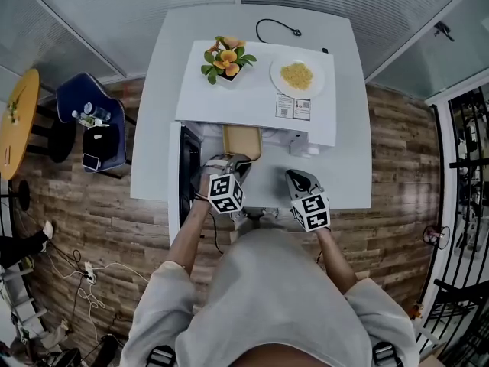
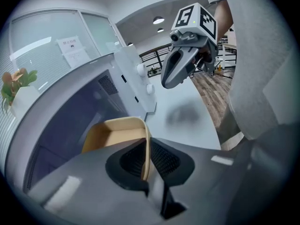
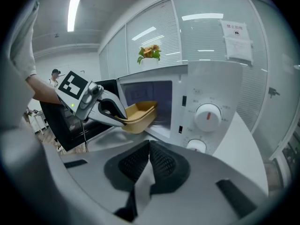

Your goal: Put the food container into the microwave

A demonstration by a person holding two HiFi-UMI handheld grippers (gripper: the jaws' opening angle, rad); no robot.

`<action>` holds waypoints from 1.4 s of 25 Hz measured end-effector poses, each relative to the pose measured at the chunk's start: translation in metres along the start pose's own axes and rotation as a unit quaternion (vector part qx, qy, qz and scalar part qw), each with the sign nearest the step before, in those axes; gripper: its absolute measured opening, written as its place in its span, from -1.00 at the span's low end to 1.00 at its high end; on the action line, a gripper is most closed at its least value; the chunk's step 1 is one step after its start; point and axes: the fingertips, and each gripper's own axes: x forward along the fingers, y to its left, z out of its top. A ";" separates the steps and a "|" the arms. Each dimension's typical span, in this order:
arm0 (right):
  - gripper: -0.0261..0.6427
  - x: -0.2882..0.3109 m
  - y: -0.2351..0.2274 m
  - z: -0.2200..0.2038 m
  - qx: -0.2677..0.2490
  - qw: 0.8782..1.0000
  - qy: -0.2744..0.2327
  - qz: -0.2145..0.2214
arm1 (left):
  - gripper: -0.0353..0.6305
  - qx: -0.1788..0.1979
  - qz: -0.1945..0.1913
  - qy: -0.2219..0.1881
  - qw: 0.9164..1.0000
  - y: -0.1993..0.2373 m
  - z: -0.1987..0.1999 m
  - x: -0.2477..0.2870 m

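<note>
A tan, empty food container (image 2: 117, 132) hangs at the mouth of the white microwave (image 1: 256, 90), its far end just inside the cavity. My left gripper (image 2: 146, 161) is shut on the container's near rim, which stands edge-on between the pads. From above, the container (image 1: 242, 140) shows in front of the left gripper (image 1: 231, 160). The right gripper view shows it (image 3: 140, 114) in front of the open cavity. My right gripper (image 3: 149, 161) is shut with nothing in it. It hovers to the right (image 1: 298, 178), before the control panel.
The microwave door (image 1: 187, 174) stands open to the left. On top of the microwave are a potted plant (image 1: 224, 58) and a plate of yellow food (image 1: 296, 76). Two dials (image 3: 207, 115) sit on the right panel. A white table (image 1: 153, 113) carries the microwave.
</note>
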 end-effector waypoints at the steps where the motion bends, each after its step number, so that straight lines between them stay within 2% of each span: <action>1: -0.88 0.000 0.000 -0.001 0.001 1.000 0.001 -0.001 | -0.79 0.002 -0.002 0.001 1.000 0.000 -0.001 0.002; 21: -0.88 0.001 -0.012 -0.012 0.016 0.999 0.021 -0.020 | -0.79 0.015 -0.007 -0.005 1.000 0.035 -0.004 0.028; 25: -0.88 0.001 -0.013 -0.013 0.018 0.999 0.026 -0.022 | -0.79 0.032 -0.010 -0.004 0.999 0.039 -0.001 0.034; 35: -0.88 0.006 -0.014 -0.014 0.023 0.999 0.031 -0.024 | -0.79 0.044 0.007 0.010 0.999 0.066 -0.006 0.047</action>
